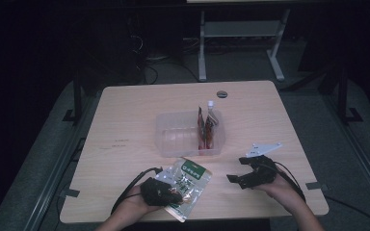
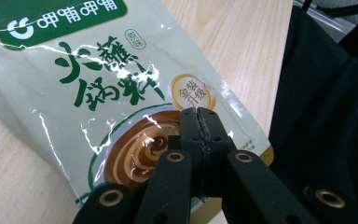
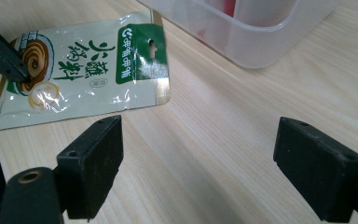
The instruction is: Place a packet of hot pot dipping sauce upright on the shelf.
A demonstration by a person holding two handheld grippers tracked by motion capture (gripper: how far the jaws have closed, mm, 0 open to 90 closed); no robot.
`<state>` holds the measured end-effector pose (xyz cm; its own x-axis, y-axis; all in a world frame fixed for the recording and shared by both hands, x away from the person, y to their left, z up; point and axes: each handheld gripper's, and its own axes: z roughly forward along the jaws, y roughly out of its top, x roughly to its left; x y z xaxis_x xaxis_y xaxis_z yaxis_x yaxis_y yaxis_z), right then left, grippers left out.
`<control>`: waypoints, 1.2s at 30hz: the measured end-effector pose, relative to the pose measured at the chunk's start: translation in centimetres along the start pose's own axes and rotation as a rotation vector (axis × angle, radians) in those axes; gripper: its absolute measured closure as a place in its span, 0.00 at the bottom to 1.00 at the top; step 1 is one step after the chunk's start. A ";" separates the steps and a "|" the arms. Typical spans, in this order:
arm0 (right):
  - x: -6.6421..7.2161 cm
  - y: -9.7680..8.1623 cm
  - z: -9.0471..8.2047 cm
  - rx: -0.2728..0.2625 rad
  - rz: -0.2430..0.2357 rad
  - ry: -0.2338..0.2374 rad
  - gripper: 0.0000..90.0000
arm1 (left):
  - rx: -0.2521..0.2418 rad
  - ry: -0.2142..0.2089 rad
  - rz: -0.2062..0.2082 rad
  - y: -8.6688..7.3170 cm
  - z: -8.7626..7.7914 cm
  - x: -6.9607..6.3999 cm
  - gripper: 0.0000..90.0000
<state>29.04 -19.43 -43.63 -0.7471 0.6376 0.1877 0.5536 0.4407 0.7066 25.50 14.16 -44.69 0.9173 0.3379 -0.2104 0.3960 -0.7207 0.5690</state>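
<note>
The left gripper (image 2: 198, 112), jaws pressed together on the glossy sauce pouch (image 2: 98, 93) near the desk's (image 1: 125, 125) front edge, probably needs a firm edge pinch, since the limp film looks slippery.

We're looking down at a table (image 1: 125, 125) with a clear bin (image 1: 178, 137) sitting roughly in the middle of it. A couple of packets (image 1: 207, 130) are standing upright inside the bin, all crowded along its right wall, with a small bottle (image 1: 212, 108) poking up behind them. Just in front of the bin, at the near edge, a sauce pouch (image 1: 188, 185) is lying flat. The left gripper (image 1: 166, 192) is sitting on the pouch's near left part, jaws pinched together over it. The right gripper (image 1: 238, 177) is hanging off to the right of the pouch, well apart from it, in front of the bin's right corner, jaws gaping over bare tabletop.
</note>
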 end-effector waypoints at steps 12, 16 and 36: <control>-0.2 -0.2 0.2 0.009 -0.007 -0.005 0.17 | 0.038 0.028 -0.042 -1.1 -1.1 1.5 1.00; -0.2 -0.1 0.2 0.012 -0.001 -0.003 0.17 | 0.051 0.054 -0.055 -1.6 -1.8 2.3 1.00; -0.2 -0.4 0.9 0.027 -0.005 -0.007 0.13 | -0.056 0.139 -0.013 -2.2 -5.1 4.6 0.66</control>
<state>29.30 -19.20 -44.57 -0.7472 0.6400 0.1793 0.5597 0.4605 0.6890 28.61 20.41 -42.88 0.8962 0.4304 -0.1076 0.4010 -0.6820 0.6116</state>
